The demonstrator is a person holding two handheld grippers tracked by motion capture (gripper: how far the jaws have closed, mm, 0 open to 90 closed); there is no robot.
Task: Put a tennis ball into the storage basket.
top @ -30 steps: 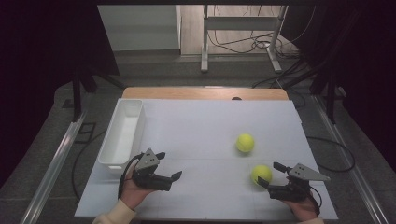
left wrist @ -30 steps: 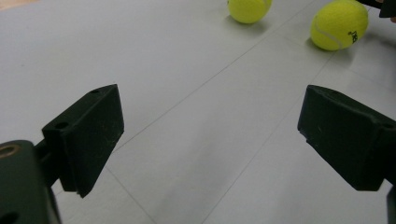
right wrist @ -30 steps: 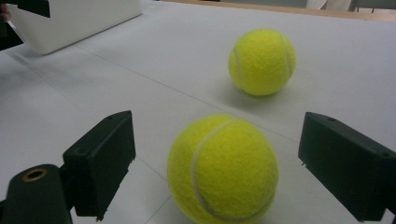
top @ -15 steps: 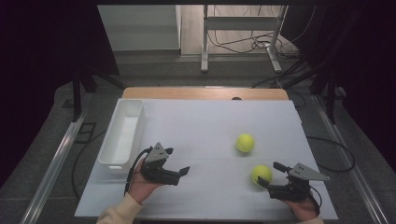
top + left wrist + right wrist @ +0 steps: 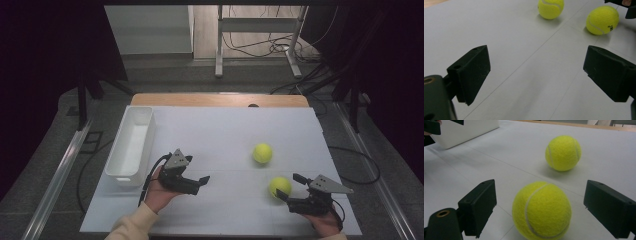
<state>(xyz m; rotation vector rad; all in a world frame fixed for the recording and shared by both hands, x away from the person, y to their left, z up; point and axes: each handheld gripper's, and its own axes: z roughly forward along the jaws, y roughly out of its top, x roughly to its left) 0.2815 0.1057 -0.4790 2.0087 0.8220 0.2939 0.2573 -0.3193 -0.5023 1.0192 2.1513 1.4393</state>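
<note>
Two yellow tennis balls lie on the white table top. The far ball [image 5: 262, 153] [image 5: 550, 8] [image 5: 563, 153] rests right of centre. The near ball [image 5: 280, 186] [image 5: 602, 20] [image 5: 541, 210] sits at the mouth of my right gripper [image 5: 289, 187] [image 5: 544, 205], whose jaws stand open on either side of it without touching it. My left gripper [image 5: 199, 183] [image 5: 539, 70] is held low over the table at front centre-left. It is open with nothing between its jaws and points toward both balls.
A long white bin [image 5: 131, 145] [image 5: 461, 132] stands along the table's left side, just beyond the left hand. A wooden strip [image 5: 220, 99] runs along the table's far edge. Cables and a metal stand lie on the floor behind it.
The left hand has carried its open gripper to the right and slightly away from the front edge. The right gripper and both balls have stayed put.
</note>
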